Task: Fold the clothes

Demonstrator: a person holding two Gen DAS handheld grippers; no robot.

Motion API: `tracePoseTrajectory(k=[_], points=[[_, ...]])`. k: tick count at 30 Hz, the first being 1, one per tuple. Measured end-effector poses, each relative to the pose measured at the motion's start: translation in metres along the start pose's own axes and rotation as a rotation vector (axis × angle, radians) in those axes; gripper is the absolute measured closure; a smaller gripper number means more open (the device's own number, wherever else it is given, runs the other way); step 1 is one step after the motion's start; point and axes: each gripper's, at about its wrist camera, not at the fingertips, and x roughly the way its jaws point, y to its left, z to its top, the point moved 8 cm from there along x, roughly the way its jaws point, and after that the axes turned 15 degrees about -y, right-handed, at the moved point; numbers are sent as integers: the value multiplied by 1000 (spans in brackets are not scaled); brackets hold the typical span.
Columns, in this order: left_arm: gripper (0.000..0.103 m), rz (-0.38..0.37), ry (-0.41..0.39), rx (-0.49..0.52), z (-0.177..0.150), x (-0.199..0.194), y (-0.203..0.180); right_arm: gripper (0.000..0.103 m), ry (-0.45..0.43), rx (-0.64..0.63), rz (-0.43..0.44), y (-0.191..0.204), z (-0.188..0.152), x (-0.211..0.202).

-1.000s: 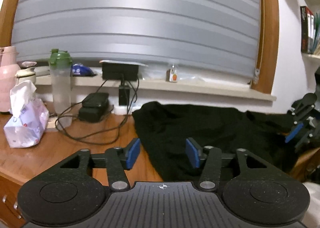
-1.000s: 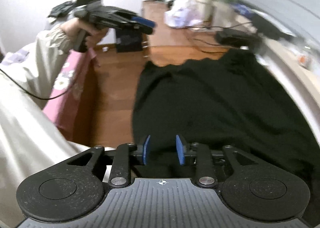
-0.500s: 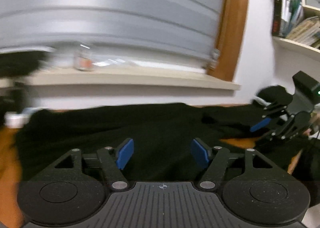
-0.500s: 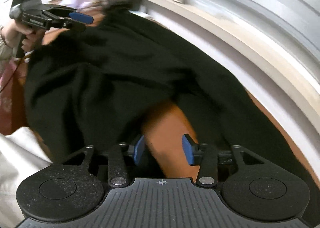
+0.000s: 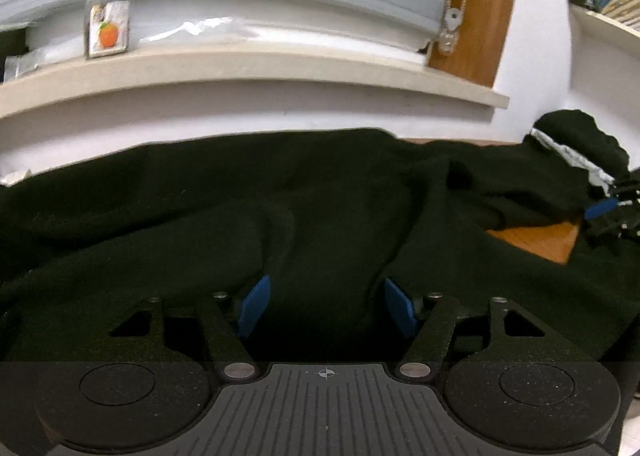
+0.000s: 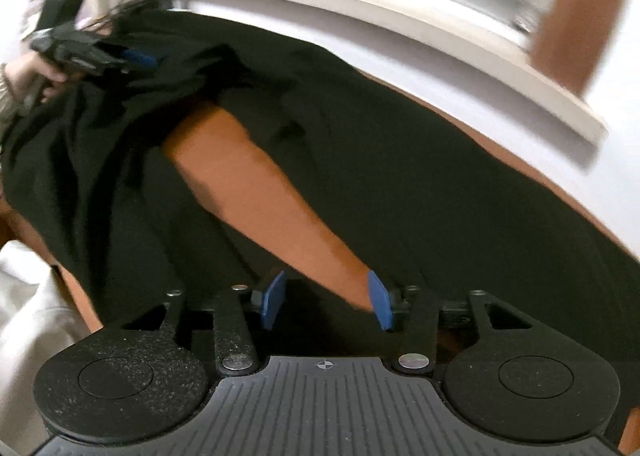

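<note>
Now your left gripper [image 5: 326, 306], jaws just narrowing yet apart, and right gripper [image 6: 326, 300], jaws just widening, both empty, hover over the black garment [image 5: 320, 208] spread across the wooden desk [image 6: 256, 192].

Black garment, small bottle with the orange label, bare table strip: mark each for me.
Black garment [image 5: 340, 192], left wrist view, middle of cloth.
Small bottle [image 5: 108, 14], left wrist view, its label.
Table [image 6: 256, 192], right wrist view, bare wood.

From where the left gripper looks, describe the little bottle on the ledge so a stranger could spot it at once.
Start at the pale window ledge above the black garment. Near its left end stands a small clear bottle. Its label bears an orange fruit picture, unlike the clear plastic wrap beside it.
</note>
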Motion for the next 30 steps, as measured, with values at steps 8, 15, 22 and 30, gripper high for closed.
tracePoseTrajectory(k=[8, 15, 22, 30], points=[[47, -32, -4, -52, 10, 6, 31, 53, -68, 152, -89, -41, -35, -22], [41, 40, -12, 115, 14, 11, 9, 52, -114, 220, -191, -63, -63, -67], [34, -42, -46, 218, 25, 0, -67, 51, -91, 222, -272, -70, -87, -92], [33, -279, -42, 354, 17, -9, -185, 44, -89, 213, -328, -71, -104, -120]])
